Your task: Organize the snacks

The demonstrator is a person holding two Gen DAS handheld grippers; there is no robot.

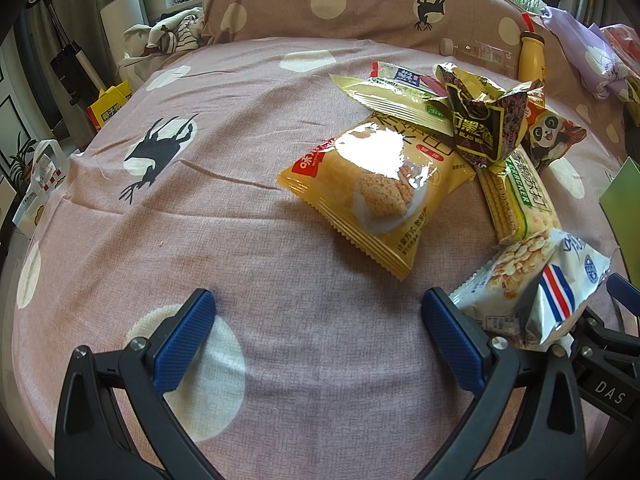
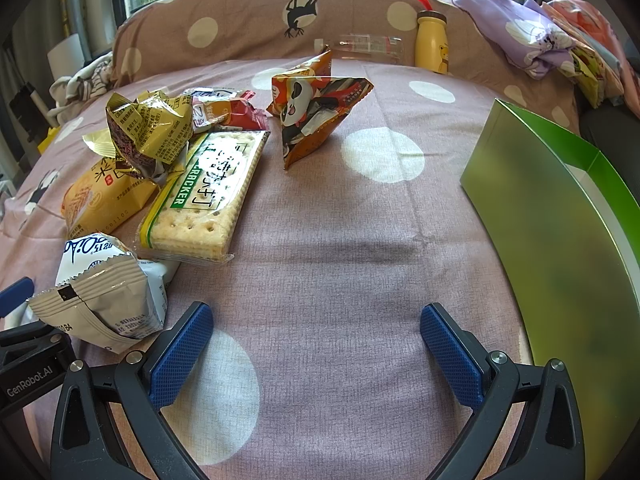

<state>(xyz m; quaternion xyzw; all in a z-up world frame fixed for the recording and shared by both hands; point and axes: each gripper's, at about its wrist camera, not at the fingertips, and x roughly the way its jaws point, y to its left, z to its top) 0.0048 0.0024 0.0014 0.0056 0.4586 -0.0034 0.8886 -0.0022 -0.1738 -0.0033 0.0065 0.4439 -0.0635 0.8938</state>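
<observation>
Snack pile: on bed, mid-bed toward the headboard side. White packet (image 1: 532, 292) nearest, just right of the left claw (image 1: 318, 312) and left of the right claw (image 2: 316, 320), between them. Both claws wide, empty. Green box (image 2: 560, 248) at right edge.

Both wrist cameras sit low and close over the pink polka-dot bed (image 1: 240, 208), facing its pillow end side by side, sharing the clear-wrapped cracker packet (image 2: 204, 196) and its neighbours.
</observation>
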